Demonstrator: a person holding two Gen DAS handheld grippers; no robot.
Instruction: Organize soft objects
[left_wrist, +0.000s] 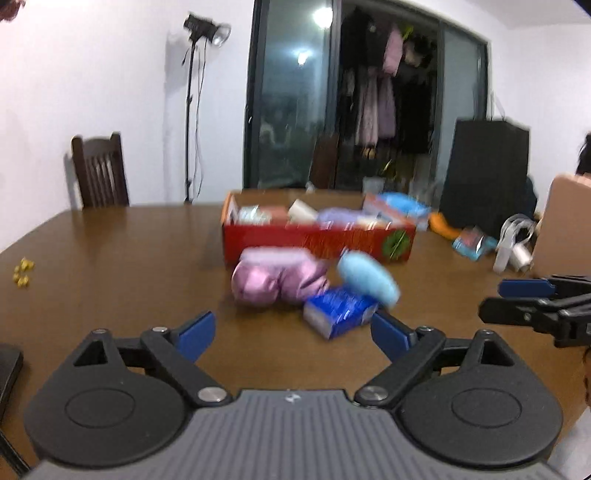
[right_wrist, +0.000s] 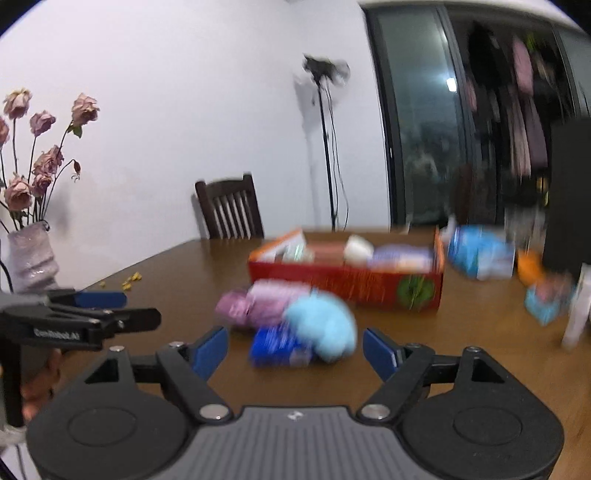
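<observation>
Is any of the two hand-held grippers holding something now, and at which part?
Nothing is held. The left hand-held gripper and the right hand-held gripper are both open and empty; the soft things lie on the table.

Brown table (left_wrist: 110, 258) bears red box (left_wrist: 317, 243), pink bundle (left_wrist: 277, 282).

A shiny pink pouch (left_wrist: 275, 282), a fluffy light-blue puff (left_wrist: 369, 277) and a blue packet (left_wrist: 340, 311) lie touching, near a filled red box (left_wrist: 314, 242).

The brown wooden desk (left_wrist: 129, 258) has a smooth, glossy finish. On it, the pink satin pouch (left_wrist: 273, 280) shines, the light-blue fluffy pad (left_wrist: 369, 277) looks soft and matt, and the red cardboard box (left_wrist: 314, 240) looks printed and smooth.
</observation>
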